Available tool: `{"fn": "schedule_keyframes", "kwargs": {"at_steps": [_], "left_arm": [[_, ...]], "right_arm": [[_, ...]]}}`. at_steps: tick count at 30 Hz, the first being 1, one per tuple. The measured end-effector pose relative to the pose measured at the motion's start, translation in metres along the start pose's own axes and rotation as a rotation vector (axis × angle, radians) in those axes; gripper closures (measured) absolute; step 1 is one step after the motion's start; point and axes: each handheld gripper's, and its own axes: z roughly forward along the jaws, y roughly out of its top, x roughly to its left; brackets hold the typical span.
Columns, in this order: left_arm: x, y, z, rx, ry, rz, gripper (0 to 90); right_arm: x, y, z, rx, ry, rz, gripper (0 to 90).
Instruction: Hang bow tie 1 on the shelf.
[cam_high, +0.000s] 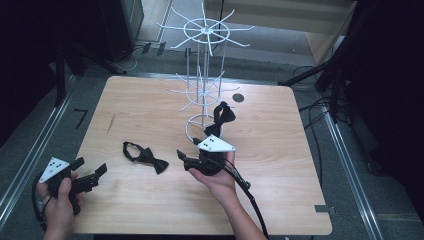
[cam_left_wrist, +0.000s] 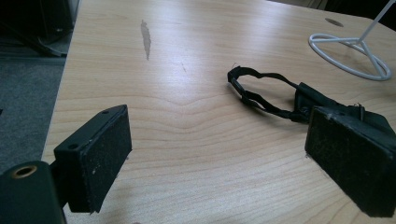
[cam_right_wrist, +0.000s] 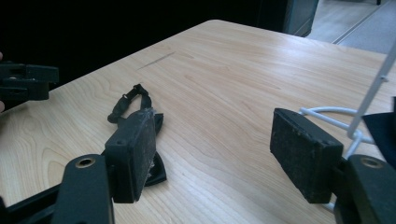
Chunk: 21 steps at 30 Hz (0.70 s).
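While a black fabric bow tie with a thin neck strap (cam_high: 145, 156) is lying flat on the pale wooden desk (cam_high: 280, 150), nearer its front edge and just left of the middle, the right gripper (cam_high: 187, 161) is hovering just beside the bow end with its jaws spread and holding nothing. At the front left corner the left gripper (cam_high: 95, 173) is waiting, jaws likewise spread. To pick up well, the right gripper should probably be closing on the knot, not the loose strap, before lifting towards the white wire display rack (cam_high: 204, 75) near the back edge, where another black bow tie (cam_high: 220, 118) is hanging.
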Motion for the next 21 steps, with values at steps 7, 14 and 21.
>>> {"fn": "schedule_keyframes", "kwargs": {"at_steps": [7, 14, 21], "left_arm": [[0.000, 0.000, 0.000, 0.000, -0.002, 0.000, 7.7], [0.000, 0.000, 0.000, 0.001, -0.002, 0.001, 7.7], [0.000, 0.000, 0.000, 0.002, -0.002, 0.001, 7.7]], "right_arm": [[0.006, -0.001, 0.009, 0.010, 0.010, 0.000, 33.1], [0.010, -0.004, 0.017, 0.027, 0.018, 0.002, 34.3], [0.014, -0.008, 0.025, 0.041, 0.026, -0.001, 34.9]]}}
